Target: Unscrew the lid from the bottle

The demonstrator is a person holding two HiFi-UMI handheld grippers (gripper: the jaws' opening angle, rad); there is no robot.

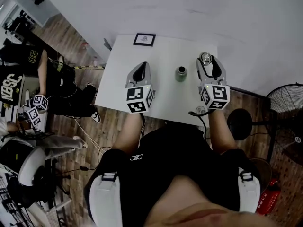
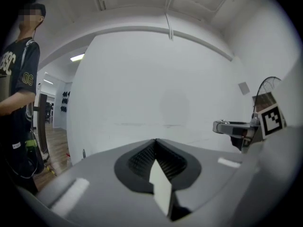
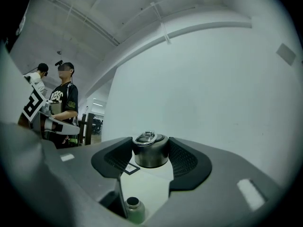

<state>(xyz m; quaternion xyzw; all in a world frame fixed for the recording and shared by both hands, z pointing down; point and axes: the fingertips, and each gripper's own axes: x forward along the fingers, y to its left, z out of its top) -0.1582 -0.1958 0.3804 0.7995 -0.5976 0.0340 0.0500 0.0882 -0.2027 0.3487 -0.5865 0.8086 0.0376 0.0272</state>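
Note:
A small green bottle [image 1: 181, 73] stands upright on the white table [image 1: 163, 98] with its mouth uncovered. It also shows low in the right gripper view, bottle [image 3: 134, 209], below the jaws. My right gripper [image 1: 207, 58] is raised to the bottle's right, shut on the metal lid [image 3: 150, 151], whose ring handle faces up; the lid [image 1: 205, 57] sits between the dark pads. My left gripper [image 1: 141, 66] hovers to the bottle's left. Its jaws meet with nothing between them, as the left gripper [image 2: 155, 145] view shows. The right gripper [image 2: 236, 127] appears at that view's right edge.
A small black-framed card [image 1: 144, 39] lies at the table's far edge. A standing fan [image 1: 286, 103] and a round black stool [image 1: 241, 123] are on the floor to the right. People with other marker cubes [image 1: 37, 103] stand to the left. A white wall lies ahead.

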